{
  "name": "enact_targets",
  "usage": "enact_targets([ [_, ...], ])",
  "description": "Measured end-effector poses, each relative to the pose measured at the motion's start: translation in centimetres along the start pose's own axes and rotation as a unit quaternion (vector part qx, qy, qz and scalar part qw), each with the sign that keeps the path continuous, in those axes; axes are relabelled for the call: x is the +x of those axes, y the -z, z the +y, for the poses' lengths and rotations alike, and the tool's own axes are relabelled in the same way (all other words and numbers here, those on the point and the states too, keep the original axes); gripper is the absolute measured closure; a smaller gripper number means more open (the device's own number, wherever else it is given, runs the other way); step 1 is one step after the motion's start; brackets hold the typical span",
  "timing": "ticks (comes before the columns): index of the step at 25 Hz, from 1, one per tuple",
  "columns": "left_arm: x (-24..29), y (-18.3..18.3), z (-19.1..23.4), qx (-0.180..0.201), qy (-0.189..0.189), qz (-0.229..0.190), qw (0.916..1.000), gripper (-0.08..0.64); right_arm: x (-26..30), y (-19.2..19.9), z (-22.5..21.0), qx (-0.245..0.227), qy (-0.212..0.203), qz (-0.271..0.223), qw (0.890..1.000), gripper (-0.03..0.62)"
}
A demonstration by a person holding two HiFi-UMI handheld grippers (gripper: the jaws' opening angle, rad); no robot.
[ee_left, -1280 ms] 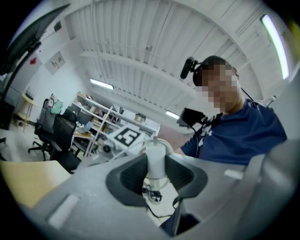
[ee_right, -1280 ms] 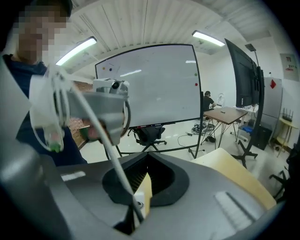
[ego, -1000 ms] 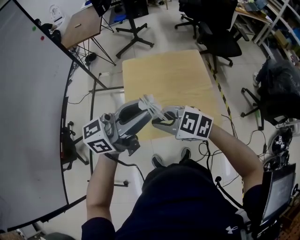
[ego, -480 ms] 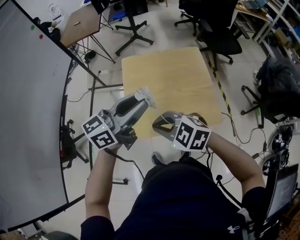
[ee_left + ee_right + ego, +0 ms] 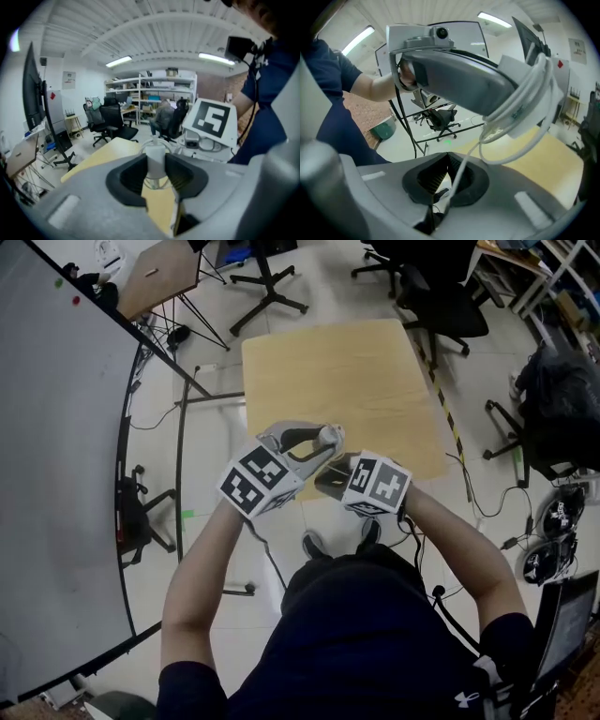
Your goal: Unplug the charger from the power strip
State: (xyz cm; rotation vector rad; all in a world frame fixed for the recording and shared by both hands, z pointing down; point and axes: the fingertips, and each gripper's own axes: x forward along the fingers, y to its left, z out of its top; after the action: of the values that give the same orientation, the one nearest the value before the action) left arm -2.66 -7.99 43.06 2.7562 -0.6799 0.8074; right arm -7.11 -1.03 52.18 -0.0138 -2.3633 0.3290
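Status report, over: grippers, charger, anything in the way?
Left gripper shut on charger. Right gripper shut on its cable, the rest wound round the charger. Both at the table's near edge. No power strip in view.

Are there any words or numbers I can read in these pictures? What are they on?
No words or numbers can be read.
White wall poster: print too blurred to read.
Black-and-white marker cubes: square patterns only, no letters.
Small white logo on the dark blue shirt: a symbol, no letters.
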Motion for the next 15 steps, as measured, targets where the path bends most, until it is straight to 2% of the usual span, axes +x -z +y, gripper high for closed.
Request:
enact_targets([
  [2,2.5,3.0,0.5,0.044,0.014,0.067,0.9967,0.438,1.3,1.5,-0.7,0.045,-0.025,-0.009,0.999,0.583],
  [4,5.0,6.1,1.2,0.065,0.036,0.121,0.9899,0.439,2.8,2.9,-1.6,0.104,-0.056,-0.029,0.993,0.583],
  [6,7.4,9.1,2.0,0.049,0.061,0.157,0.9846,0.439,4.6,4.3,-3.3,0.181,-0.075,-0.057,0.979,0.583],
  [9,10.3,13.3,2.9,-0.006,0.09,0.194,0.9769,0.439,6.6,6.9,-6.1,0.282,-0.07,-0.095,0.952,0.583],
  [11,11.7,15.6,2.9,-0.025,0.106,0.209,0.9719,0.437,7.3,8.9,-7.0,0.305,-0.062,-0.097,0.946,0.583],
  [13,12.5,16.8,2.5,-0.023,0.117,0.217,0.969,0.437,7.5,10.6,-7.3,0.296,-0.056,-0.081,0.95,0.583],
  [15,13.3,17.4,2.5,0.001,0.114,0.224,0.9678,0.437,7.5,11.8,-7.8,0.274,-0.048,-0.062,0.958,0.583],
])
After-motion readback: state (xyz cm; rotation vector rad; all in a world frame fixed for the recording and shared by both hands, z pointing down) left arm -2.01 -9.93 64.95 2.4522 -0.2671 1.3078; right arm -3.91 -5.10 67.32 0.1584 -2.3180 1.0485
